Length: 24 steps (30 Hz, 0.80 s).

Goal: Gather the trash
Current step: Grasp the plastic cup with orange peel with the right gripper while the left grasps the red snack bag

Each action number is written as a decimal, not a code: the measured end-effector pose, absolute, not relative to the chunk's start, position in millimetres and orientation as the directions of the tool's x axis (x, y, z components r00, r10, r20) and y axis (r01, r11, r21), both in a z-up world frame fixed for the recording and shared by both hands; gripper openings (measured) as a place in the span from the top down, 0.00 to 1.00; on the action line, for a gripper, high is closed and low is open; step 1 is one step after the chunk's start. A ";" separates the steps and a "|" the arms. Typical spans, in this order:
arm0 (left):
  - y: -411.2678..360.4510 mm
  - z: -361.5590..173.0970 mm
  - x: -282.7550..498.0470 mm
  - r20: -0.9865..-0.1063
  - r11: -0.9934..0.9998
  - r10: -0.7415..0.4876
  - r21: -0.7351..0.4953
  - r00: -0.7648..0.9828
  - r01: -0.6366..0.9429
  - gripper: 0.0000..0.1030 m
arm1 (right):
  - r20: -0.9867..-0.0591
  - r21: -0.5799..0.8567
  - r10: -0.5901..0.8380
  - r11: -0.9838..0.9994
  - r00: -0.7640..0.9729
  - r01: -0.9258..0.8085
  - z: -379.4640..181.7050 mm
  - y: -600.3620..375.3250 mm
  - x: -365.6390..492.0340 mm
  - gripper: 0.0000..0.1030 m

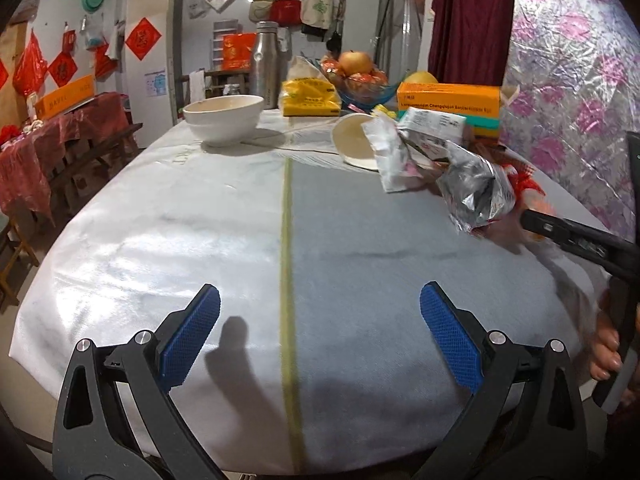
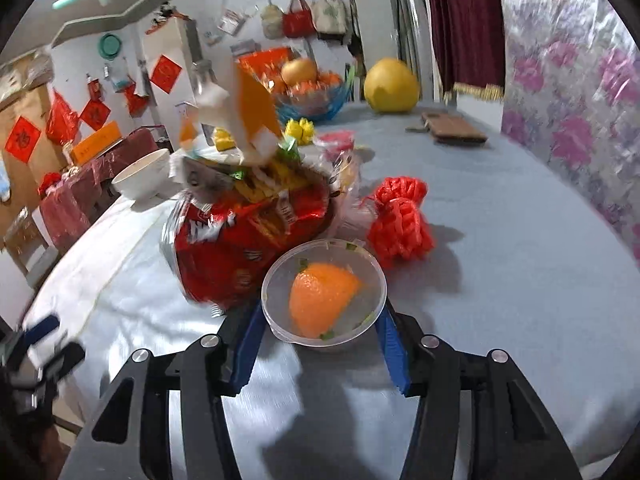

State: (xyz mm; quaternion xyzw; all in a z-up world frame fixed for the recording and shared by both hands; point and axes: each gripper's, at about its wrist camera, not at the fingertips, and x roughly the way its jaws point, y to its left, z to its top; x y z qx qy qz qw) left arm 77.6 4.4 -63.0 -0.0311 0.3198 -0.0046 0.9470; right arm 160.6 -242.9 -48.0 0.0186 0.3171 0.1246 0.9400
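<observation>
In the right wrist view my right gripper [image 2: 322, 322] is shut on a clear plastic cup [image 2: 325, 294] with orange peel [image 2: 322, 302] inside. Just beyond it lie a red snack bag [image 2: 244, 240] and a red net bag [image 2: 400, 222]. In the left wrist view my left gripper [image 1: 320, 320] is open and empty above the bare cloth. A trash pile sits far right: a silver foil wrapper [image 1: 476, 192], a white wrapper [image 1: 390, 156] and a tipped paper cup [image 1: 354, 142]. The right gripper's black arm [image 1: 580, 240] shows at the right edge.
A white bowl [image 1: 224, 118], steel flask [image 1: 266, 64], yellow tissue pack [image 1: 310, 98], fruit bowl [image 1: 360, 76] and orange box [image 1: 448, 108] stand at the table's far end. A pomelo [image 2: 390, 86] and a brown phone case [image 2: 454, 128] lie far right. A floral curtain hangs right.
</observation>
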 end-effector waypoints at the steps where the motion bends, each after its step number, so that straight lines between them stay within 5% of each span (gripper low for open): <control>1: 1.6 -63.8 78.3 -0.610 0.998 -0.038 -0.065 0.791 -0.002 0.07 | -0.585 0.116 0.254 0.966 0.770 -0.231 -46.7 -247.8 154.6 0.49; 14: -46.6 -48.4 101.8 -0.614 0.984 -0.179 -0.091 0.769 0.156 0.07 | -0.572 0.110 0.238 0.971 0.785 -0.214 -46.0 -286.9 120.5 0.48; 24: -117.6 -41.0 193.6 -0.653 0.955 -0.275 -0.099 0.706 0.281 0.07 | -0.540 0.175 0.249 0.968 0.804 -0.182 -41.3 -313.5 113.3 0.48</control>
